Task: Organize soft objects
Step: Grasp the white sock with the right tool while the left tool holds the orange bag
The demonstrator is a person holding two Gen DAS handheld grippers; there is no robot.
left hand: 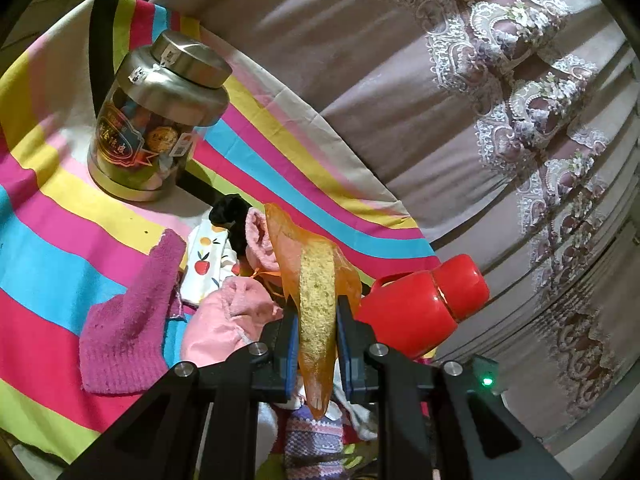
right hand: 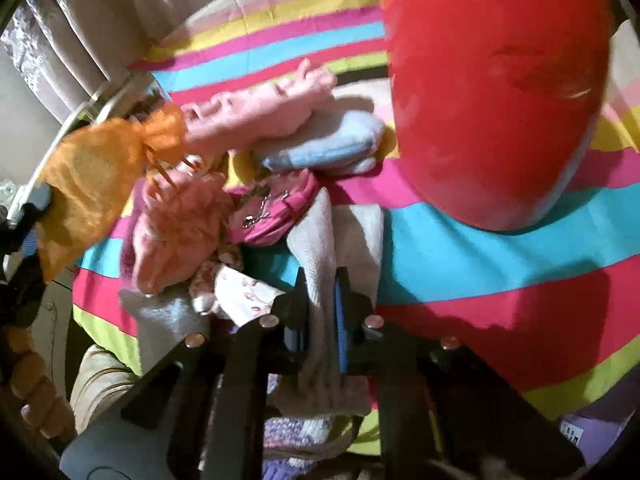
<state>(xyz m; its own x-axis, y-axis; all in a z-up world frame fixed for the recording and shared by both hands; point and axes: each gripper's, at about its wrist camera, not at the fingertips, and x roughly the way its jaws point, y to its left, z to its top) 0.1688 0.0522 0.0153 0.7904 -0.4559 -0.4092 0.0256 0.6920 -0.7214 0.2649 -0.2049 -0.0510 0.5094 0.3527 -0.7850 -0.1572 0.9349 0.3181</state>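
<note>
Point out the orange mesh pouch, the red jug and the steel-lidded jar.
orange mesh pouch (left hand: pixel 316 312): left wrist view, its filled middle, between the gripper's pads.
red jug (left hand: pixel 416 304): left wrist view, its body, lying on its side.
steel-lidded jar (left hand: pixel 188 56): left wrist view, top of its lid.

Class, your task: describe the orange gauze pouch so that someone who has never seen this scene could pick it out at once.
Start at the striped, brightly coloured cloth covering the table, then find the heap of small socks and cloths beside the shiny red vessel. Above that heap, the left gripper is shut on the sheer orange gauze pouch. It alone is see-through and tied with thin orange strings; its neighbours are opaque knits.
</note>
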